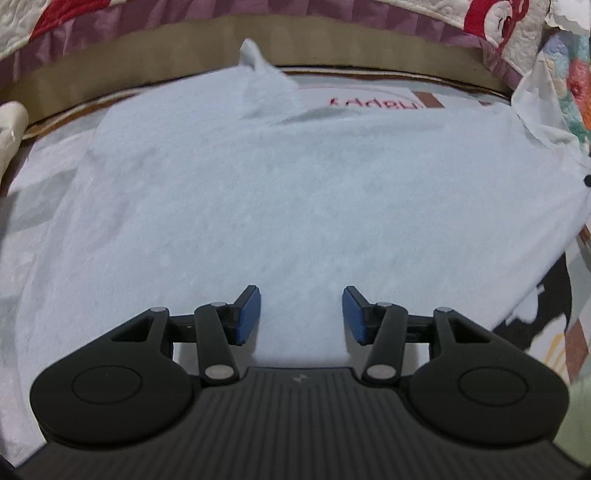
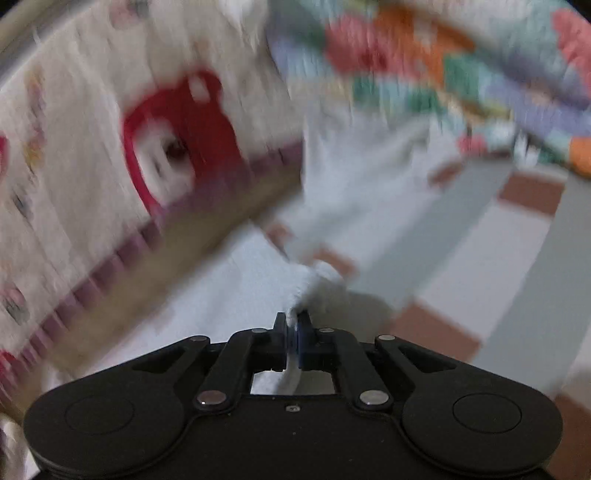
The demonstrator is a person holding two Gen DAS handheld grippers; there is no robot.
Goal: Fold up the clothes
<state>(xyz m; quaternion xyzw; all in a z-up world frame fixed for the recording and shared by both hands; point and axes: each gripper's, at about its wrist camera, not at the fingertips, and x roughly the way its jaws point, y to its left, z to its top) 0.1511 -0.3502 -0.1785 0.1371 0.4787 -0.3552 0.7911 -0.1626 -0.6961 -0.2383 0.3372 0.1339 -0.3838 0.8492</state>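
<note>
Pale blue fleecy garment (image 1: pixel 295 192) spread flat over a printed mat (image 1: pixel 369 90), filling most of the left wrist view. Left gripper (image 1: pixel 301 315) hovering over near edge of garment, blue pads (image 1: pixel 249 314) wide apart, nothing between them. One corner of garment (image 1: pixel 255 59) raised in a peak at its far edge. Beyond the peak, red lettering on mat (image 1: pixel 375 104) seen upside down, blurred, possibly "happy", not sure. Brown block (image 1: pixel 428 100) printed on mat just beside the lettering. Tan band (image 1: pixel 110 79) and purple ruffle of quilt (image 1: pixel 74 26) beyond garment's far edge; red-and-white quilt pattern, no readable text.

Right wrist view heavily motion-blurred. Right gripper (image 2: pixel 292 325) clamped on a bunched fold of same garment (image 2: pixel 317 280), fabric pinched between pads and trailing forward. Mat with grey, white, brown blocks (image 2: pixel 461 258) right of the fold; quilt with red motif (image 2: pixel 177 140) left of it; multicoloured patchwork (image 2: pixel 424 55) farther back. No writing legible there.
</note>
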